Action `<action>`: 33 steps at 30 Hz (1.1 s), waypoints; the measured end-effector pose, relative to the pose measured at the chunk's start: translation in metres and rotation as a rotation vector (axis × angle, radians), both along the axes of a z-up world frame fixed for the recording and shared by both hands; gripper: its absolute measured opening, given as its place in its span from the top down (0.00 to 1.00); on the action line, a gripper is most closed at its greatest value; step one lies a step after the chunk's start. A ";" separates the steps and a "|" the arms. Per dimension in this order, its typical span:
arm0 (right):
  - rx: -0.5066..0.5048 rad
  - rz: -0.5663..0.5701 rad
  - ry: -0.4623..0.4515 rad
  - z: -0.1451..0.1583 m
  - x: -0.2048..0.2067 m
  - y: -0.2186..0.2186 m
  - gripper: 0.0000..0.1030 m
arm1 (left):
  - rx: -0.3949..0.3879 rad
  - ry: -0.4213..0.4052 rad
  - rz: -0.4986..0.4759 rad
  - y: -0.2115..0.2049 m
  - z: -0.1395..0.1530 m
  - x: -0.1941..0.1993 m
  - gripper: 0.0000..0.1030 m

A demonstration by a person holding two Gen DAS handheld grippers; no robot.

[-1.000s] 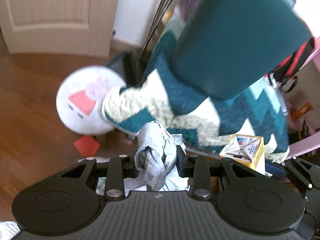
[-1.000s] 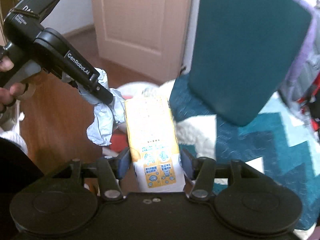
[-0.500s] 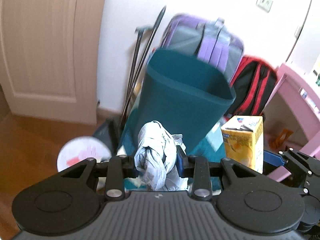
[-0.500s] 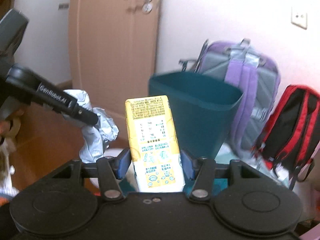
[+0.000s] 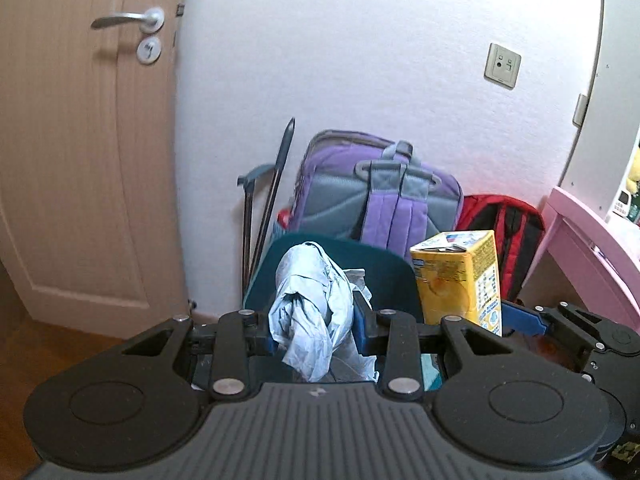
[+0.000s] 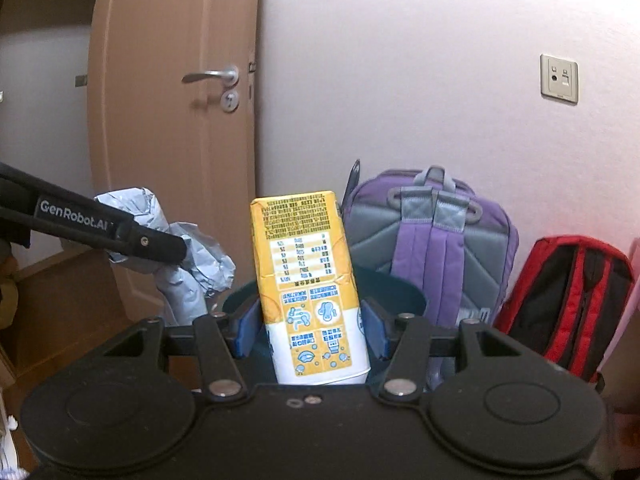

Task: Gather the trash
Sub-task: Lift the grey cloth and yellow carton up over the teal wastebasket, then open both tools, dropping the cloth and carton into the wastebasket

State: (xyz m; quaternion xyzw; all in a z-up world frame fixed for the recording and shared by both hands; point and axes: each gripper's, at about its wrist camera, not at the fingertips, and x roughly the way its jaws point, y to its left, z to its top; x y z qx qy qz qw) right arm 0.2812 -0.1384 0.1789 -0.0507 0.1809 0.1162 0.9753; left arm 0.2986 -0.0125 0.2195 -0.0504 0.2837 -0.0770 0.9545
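A: Left wrist view. Left tongs (image 5: 313,334) clenched on the crumpled grey wrapper (image 5: 310,308), which sits in front of the open mouth of the teal bin (image 5: 394,280). Right tongs' blue pad (image 5: 520,318) shows at the right edge, pressed on the yellow carton (image 5: 460,280); its torn top flap is visible only here.

B: Right wrist view. Right tongs (image 6: 310,330) grasping the yellow carton (image 6: 308,292) upright, printed face toward the lens. The carton hides most of the bin (image 6: 394,290); only its rim shows either side. Left tongs (image 6: 160,246) enter from the left, wrapper (image 6: 200,264) bulging around the tip.

A: Surroundings: purple backpack (image 5: 376,200) and red backpack (image 5: 508,228) against the wall behind the bin, dark poles (image 5: 268,208) leaning beside them, pink desk (image 5: 592,248) at right.

B: Door (image 6: 168,120) with lever handle on the left, wall socket (image 6: 559,79) above the backpacks.
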 end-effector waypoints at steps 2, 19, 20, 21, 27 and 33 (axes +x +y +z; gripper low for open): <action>-0.001 -0.002 -0.008 0.003 0.012 0.000 0.49 | 0.015 0.001 0.004 -0.007 0.001 0.015 0.68; -0.032 0.007 0.128 -0.053 0.125 -0.009 0.49 | 0.072 0.175 0.005 -0.027 -0.080 0.134 0.68; -0.040 0.009 0.141 -0.059 0.130 -0.009 0.49 | 0.079 0.190 0.005 -0.028 -0.086 0.140 0.68; -0.048 0.013 0.151 -0.064 0.133 -0.009 0.49 | 0.083 0.206 0.001 -0.029 -0.092 0.145 0.68; -0.098 0.025 0.205 -0.092 0.147 -0.004 0.50 | 0.094 0.271 -0.025 -0.031 -0.123 0.160 0.68; -0.150 0.031 0.213 -0.099 0.152 0.002 0.49 | 0.093 0.304 -0.036 -0.033 -0.140 0.168 0.67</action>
